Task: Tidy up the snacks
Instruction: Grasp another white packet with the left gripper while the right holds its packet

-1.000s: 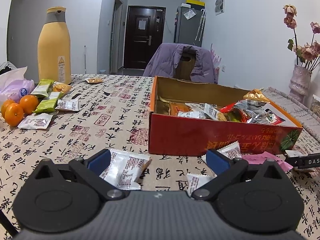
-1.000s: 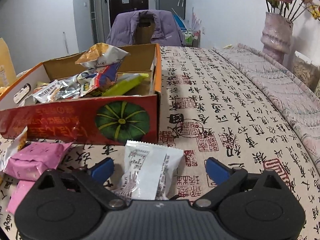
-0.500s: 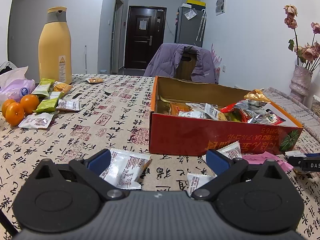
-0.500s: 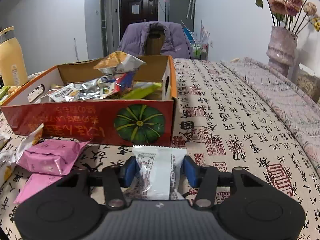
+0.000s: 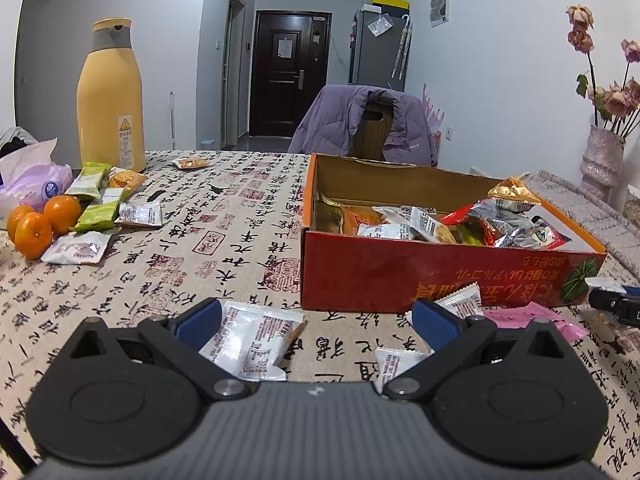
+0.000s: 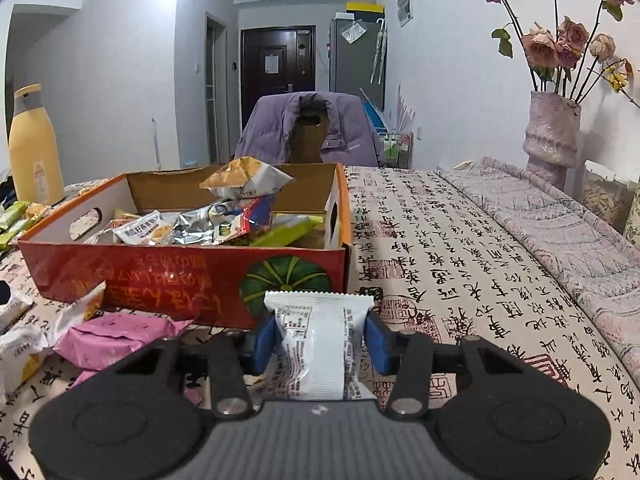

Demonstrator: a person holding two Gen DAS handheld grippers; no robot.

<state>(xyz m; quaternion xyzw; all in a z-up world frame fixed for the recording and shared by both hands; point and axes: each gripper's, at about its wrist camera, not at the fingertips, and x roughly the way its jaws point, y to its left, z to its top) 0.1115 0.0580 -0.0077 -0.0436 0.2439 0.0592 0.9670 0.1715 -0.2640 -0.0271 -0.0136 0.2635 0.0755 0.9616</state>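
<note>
Having just closed, the right claw (image 6: 318, 338) is clamped on a white packet (image 6: 316, 344); the left claw (image 5: 316, 316) stands wide. The slick wrapper could be dropped short of the box (image 6: 160, 276) if the pinch slackens.

A white snack packet (image 6: 316, 344) stands upright between my blue pads, just in front of the red box (image 6: 160, 280). The box sits open on the table, heaped with mixed wrappers, a gold bag (image 6: 248, 178) topmost.
</note>
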